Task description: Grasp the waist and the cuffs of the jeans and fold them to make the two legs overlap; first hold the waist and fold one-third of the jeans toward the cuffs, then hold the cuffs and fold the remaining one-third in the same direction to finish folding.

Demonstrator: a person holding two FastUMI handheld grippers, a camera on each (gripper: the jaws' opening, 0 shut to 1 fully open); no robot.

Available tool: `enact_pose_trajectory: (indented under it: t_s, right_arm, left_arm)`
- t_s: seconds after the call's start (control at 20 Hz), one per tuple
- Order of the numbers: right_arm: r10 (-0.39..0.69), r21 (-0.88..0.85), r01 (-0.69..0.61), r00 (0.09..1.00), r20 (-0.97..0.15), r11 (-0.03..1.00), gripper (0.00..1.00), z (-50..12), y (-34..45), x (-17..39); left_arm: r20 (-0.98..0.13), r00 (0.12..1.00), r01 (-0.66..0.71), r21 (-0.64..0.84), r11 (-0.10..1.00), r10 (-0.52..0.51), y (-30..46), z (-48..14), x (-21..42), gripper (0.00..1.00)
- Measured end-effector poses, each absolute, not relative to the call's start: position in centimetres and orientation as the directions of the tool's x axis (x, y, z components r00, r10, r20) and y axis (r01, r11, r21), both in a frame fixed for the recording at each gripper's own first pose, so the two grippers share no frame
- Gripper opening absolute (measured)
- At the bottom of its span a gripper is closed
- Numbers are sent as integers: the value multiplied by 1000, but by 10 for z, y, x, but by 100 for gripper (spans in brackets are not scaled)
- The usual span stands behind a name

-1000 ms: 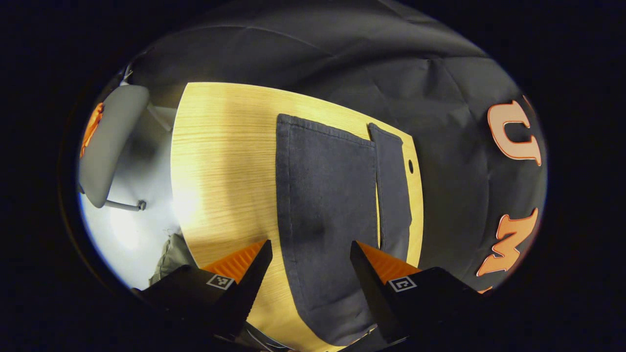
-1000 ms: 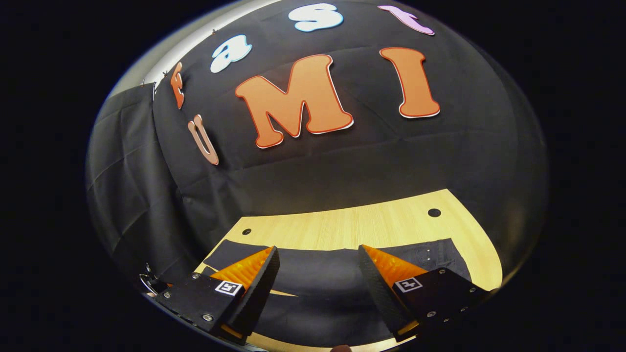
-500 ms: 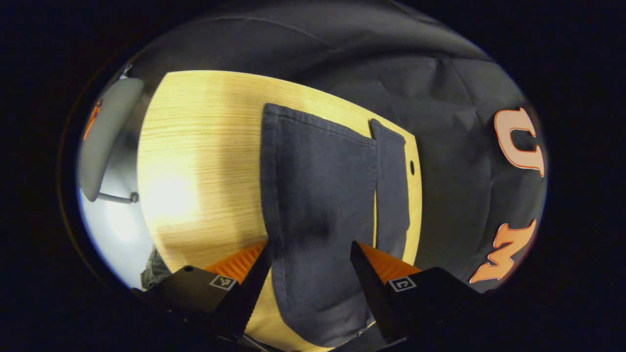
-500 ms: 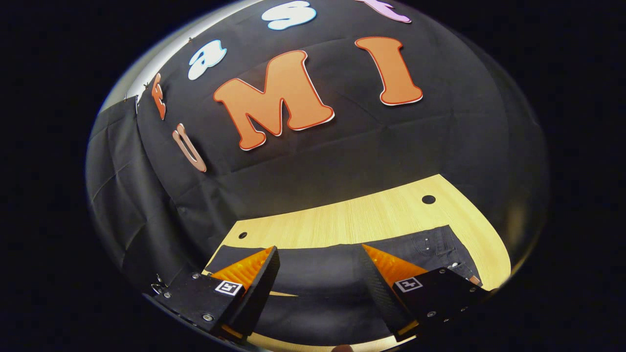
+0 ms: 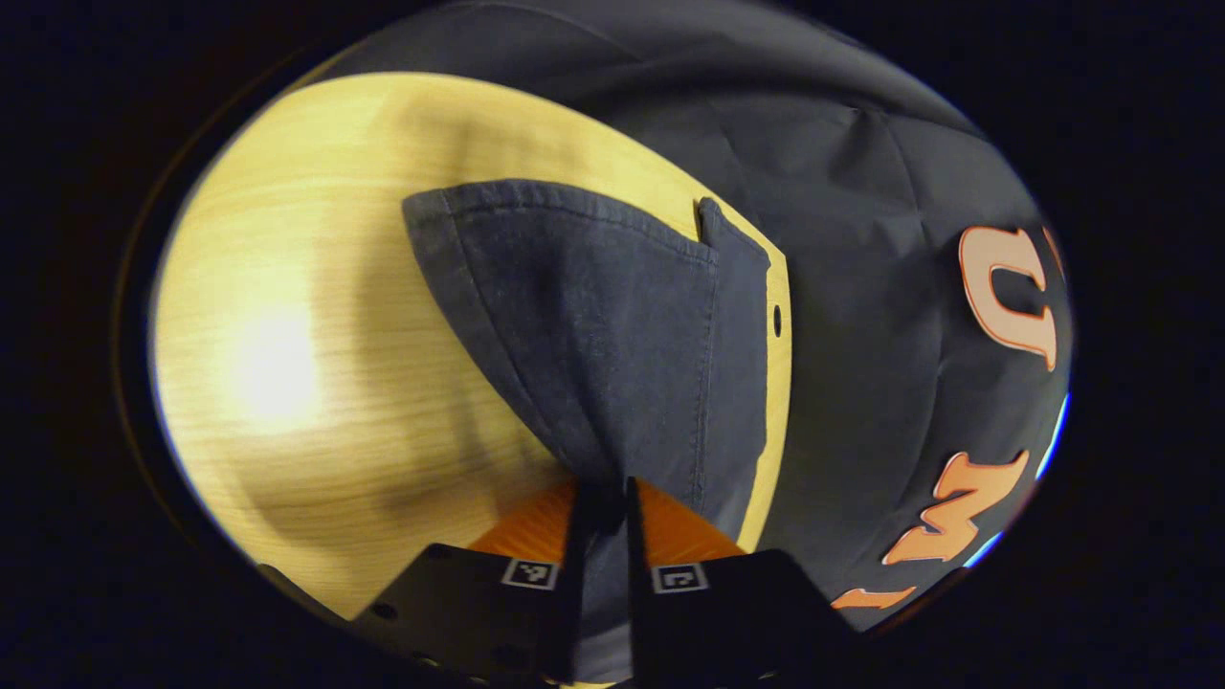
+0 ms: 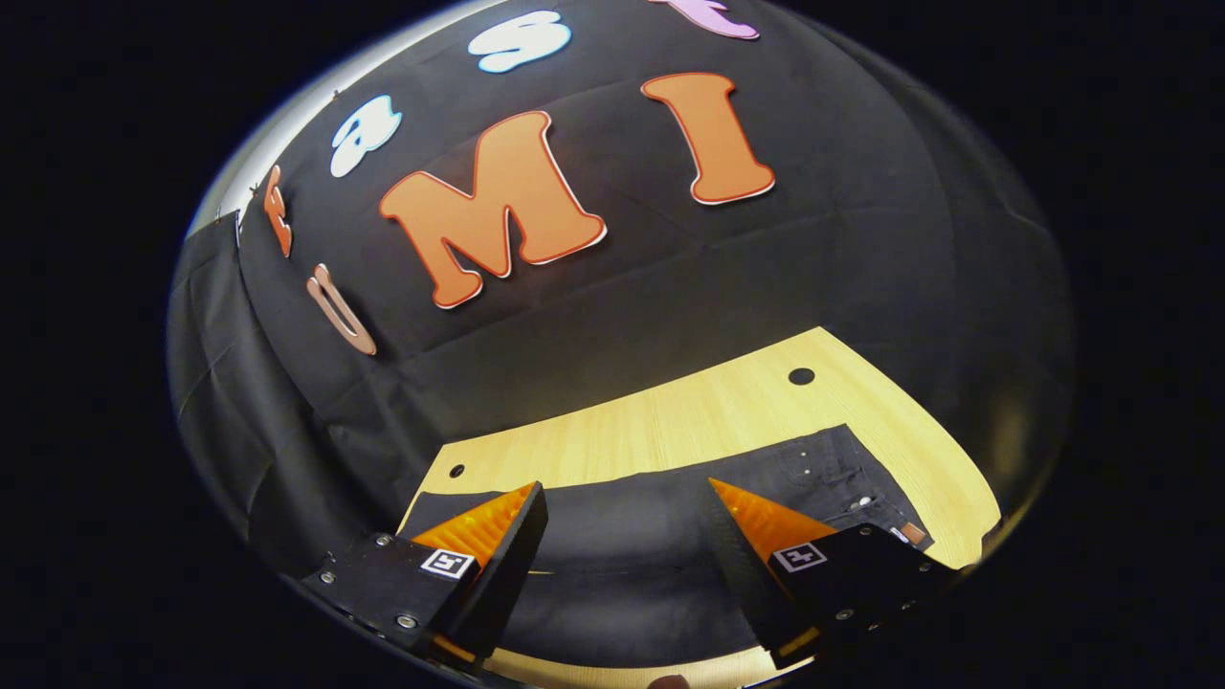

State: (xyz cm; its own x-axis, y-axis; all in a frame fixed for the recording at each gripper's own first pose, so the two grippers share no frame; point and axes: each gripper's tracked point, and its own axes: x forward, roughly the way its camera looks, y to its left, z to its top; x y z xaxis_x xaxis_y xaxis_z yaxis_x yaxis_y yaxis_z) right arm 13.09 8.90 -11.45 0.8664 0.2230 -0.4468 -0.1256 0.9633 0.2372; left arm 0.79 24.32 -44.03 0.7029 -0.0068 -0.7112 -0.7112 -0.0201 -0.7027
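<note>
Dark jeans (image 5: 593, 316) lie on the light wooden table (image 5: 287, 383) in the left gripper view. Both legs run away from me, their hemmed cuffs (image 5: 555, 201) at the far end. My left gripper (image 5: 603, 498) is shut on the near leg's fabric, which rises bunched into the jaws. In the right gripper view the jeans (image 6: 632, 517) stretch across the table (image 6: 727, 421), with the buttoned waist (image 6: 842, 469) at the right. My right gripper (image 6: 627, 531) hangs open just above the middle of the jeans, nothing between its fingers.
Small round holes in the tabletop (image 5: 776, 321) (image 6: 802, 376) (image 6: 456, 471) sit near its far edge. The black cloth wall (image 6: 670, 287) hangs right behind that edge. Bare wood lies left of the jeans in the left gripper view.
My left gripper has come down and shut on the near leg, gathering the cloth between its fingers. The right gripper has tilted a little and stays open.
</note>
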Motion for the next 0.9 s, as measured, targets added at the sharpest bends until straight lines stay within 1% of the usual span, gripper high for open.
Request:
enact_pose_trajectory:
  t_s: [0.05, 0.1, 0.15, 0.25, 0.35, 0.5, 0.6, 0.75, 0.9]
  right_arm:
    - [212, 244, -107, 864, -457, 964, 98, -119, 82, 129]
    - [202, 263, -82, 859, -471, 961, 98, -126, 71, 128]
    - [199, 297, -55, 854, -481, 953, 98, -131, 61, 124]
    - [239, 451, 7, 841, -486, 893, 97, -142, 48, 116]
    - [234, 555, 103, 833, -501, 825, 97, -156, 19, 106]
    - [150, 578, 262, 810, -568, 773, 98, -196, -41, 83]
    - [91, 590, 373, 788, -609, 716, 98, -223, -72, 72]
    - [69, 588, 486, 730, -680, 646, 98, -263, -101, 45]
    - [66, 531, 562, 644, -762, 634, 98, -311, -110, 23]
  left_arm:
    - [-713, 701, -713, -701, -28, 7, 245, -439, 10, 10]
    - [-711, 703, -711, -703, -2, 8, 239, -440, 12, 6]
    - [-708, 706, -708, -706, 38, 12, 238, -435, 11, 5]
    - [-708, 706, -705, -702, 96, 12, 236, -424, 7, 5]
    - [-701, 714, -697, -709, 103, 6, 237, -414, 6, 5]
    - [-690, 724, -687, -721, 88, 7, 238, -407, 0, 5]
    - [-688, 726, -687, -723, 74, 12, 242, -405, -4, 5]
    - [-685, 728, -684, -726, 72, 11, 242, -401, -3, 5]
    - [-680, 733, -678, -731, 79, 12, 240, -390, -3, 5]
